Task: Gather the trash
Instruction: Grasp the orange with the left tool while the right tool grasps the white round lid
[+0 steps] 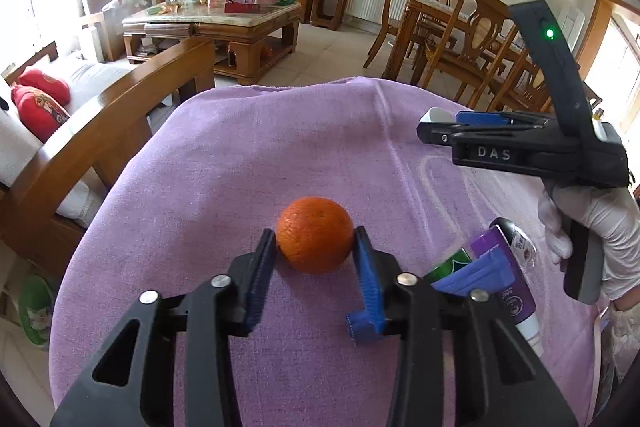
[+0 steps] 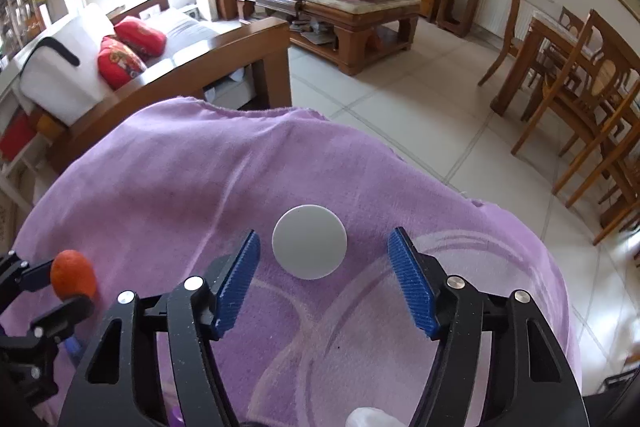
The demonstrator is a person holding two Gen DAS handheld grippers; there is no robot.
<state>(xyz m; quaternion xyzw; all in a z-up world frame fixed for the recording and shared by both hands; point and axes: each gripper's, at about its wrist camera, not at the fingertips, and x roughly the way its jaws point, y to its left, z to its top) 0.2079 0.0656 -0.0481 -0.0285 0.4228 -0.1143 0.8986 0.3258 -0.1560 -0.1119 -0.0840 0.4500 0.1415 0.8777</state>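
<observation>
Purple cloth (image 1: 280, 155) covers the bench; an orange (image 1: 315, 235) is clamped by the left claw (image 1: 315, 247). R claw (image 2: 323, 255) is spread apart w/ a white disc (image 2: 309, 241) between. Purple tube (image 1: 508, 267) lies beside.

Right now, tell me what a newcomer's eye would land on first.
The orange stands out, sitting on the purple cloth between the left gripper fingers. Next is the white disc, centred ahead of the open right gripper.
</observation>
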